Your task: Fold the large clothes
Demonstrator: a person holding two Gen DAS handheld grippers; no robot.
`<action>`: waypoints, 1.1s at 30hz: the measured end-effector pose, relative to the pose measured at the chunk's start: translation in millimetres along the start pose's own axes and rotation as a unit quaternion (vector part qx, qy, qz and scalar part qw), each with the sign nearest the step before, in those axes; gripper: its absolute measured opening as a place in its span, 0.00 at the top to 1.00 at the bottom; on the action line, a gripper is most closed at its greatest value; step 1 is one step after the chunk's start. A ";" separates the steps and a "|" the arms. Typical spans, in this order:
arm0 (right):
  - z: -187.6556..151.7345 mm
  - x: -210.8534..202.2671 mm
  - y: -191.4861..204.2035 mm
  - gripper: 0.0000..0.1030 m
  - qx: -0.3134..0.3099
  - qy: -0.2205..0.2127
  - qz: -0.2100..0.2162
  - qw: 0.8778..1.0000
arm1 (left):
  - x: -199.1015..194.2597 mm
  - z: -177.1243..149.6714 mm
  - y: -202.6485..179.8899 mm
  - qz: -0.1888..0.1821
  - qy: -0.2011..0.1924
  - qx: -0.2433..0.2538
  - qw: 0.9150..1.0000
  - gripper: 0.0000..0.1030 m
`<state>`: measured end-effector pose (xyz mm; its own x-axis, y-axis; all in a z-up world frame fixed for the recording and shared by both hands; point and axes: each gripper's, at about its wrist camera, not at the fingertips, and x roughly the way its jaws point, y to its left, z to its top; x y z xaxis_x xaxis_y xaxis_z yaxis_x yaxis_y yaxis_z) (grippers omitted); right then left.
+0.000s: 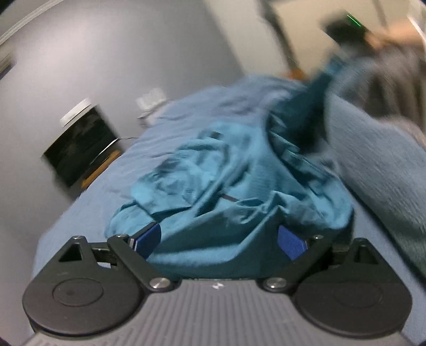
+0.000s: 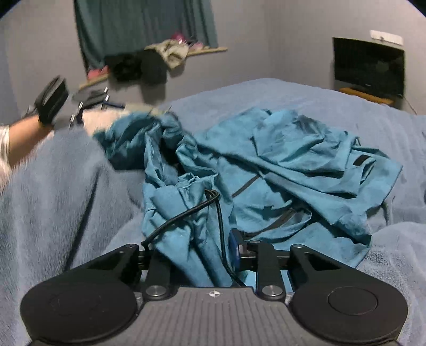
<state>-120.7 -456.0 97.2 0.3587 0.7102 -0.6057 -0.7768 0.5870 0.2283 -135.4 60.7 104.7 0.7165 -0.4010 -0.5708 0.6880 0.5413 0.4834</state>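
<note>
The left tool (image 1: pixel 218 239) stands wide open, and a fold of the teal jacket (image 1: pixel 213 170) lies between its two blue pads without being pressed. The right tool (image 2: pixel 213 252) is almost closed on the near edge of the same jacket; its pads pinch a bunch of cloth together with a black cord (image 2: pixel 186 213) that loops over the cloth. In the right wrist view the left tool shows again at the far left of the jacket, blurred, and there I cannot tell its state.

The jacket lies crumpled in the middle of the bed (image 2: pixel 293 98), not yet spread flat. One sleeve or corner is lifted up toward the far left of the jacket. I judge that the work is at the first step: to take the jacket by its edges and pull it open and flat. Nothing is folded yet. The next move probably calls for the left tool to close on an edge of the cloth, and then for both tools to draw apart so that the jacket stretches out on the bed. The cord in the right grip could catch or drag.

The bed has a blue fleece blanket (image 2: pixel 66 186), which rises in a hump to the left of the jacket. Beyond the jacket, to the right, a dark television (image 2: pixel 368 66) stands on a wooden board (image 2: pixel 367 97). Behind the jacket, on the grey wall, hangs a green curtain (image 2: pixel 146 24), with clothes heaped on a shelf (image 2: pixel 207 49) under it.
</note>
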 end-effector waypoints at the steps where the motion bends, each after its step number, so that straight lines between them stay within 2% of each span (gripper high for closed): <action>1: 1.1 -0.6 -4.5 0.76 0.008 -0.006 0.000 1.000 | 1.2 4.0 -4.1 -0.008 0.010 0.029 1.000 0.07; 5: 4.4 -1.4 -20.3 0.76 0.038 -0.020 -0.011 0.999 | 7.8 15.2 -13.6 -0.054 0.050 0.124 0.990 0.07; 9: 2.2 2.7 -24.8 0.76 0.053 -0.016 -0.003 0.998 | 18.3 18.6 -6.7 -0.116 0.081 0.145 0.979 0.11; 11: 0.5 5.4 -22.9 0.76 0.053 -0.013 -0.002 0.998 | 27.3 17.9 -0.3 -0.142 0.097 0.118 0.978 0.39; 12: -0.2 7.1 -21.1 0.76 0.053 -0.013 -0.003 0.998 | 31.5 14.6 3.3 -0.142 0.103 0.101 0.979 0.50; 13: -1.0 7.8 -20.5 0.76 0.052 -0.014 -0.004 0.999 | 36.3 11.2 7.0 -0.140 0.110 0.082 0.981 0.70; 14: -1.3 8.1 -19.7 0.76 0.052 -0.016 -0.007 0.999 | 40.0 7.1 12.0 -0.149 0.117 0.057 0.980 0.76; 16: -1.1 7.9 -19.1 0.76 0.052 -0.020 -0.015 0.998 | 42.6 -0.4 21.1 -0.152 0.107 0.011 0.983 0.81; 17: -0.6 7.1 -19.5 0.80 0.051 -0.022 -0.020 0.998 | 42.8 -3.5 26.1 -0.151 0.099 -0.010 0.984 0.81; 21: 7.3 5.2 -24.9 0.84 0.052 -0.037 -0.041 0.997 | 37.4 -19.7 55.2 -0.128 0.060 -0.132 0.981 0.82; 25: 23.1 4.6 -33.9 0.86 0.057 -0.066 -0.067 0.994 | 30.7 -30.2 86.7 -0.074 0.015 -0.233 0.969 0.82; 28: 40.9 8.3 -48.9 0.86 0.074 -0.097 -0.095 0.988 | 35.8 -34.8 110.0 -0.023 -0.012 -0.303 0.953 0.82; 33: 70.4 31.4 -86.6 0.86 0.120 -0.141 -0.139 0.973 | 69.6 -39.4 151.1 0.055 -0.027 -0.405 0.912 0.83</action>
<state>-5.7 -457.2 112.1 0.6910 0.5700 -0.4444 -0.4985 0.8211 0.2781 13.9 143.7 111.9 0.7960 -0.3347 -0.5043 0.3156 0.9405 -0.1261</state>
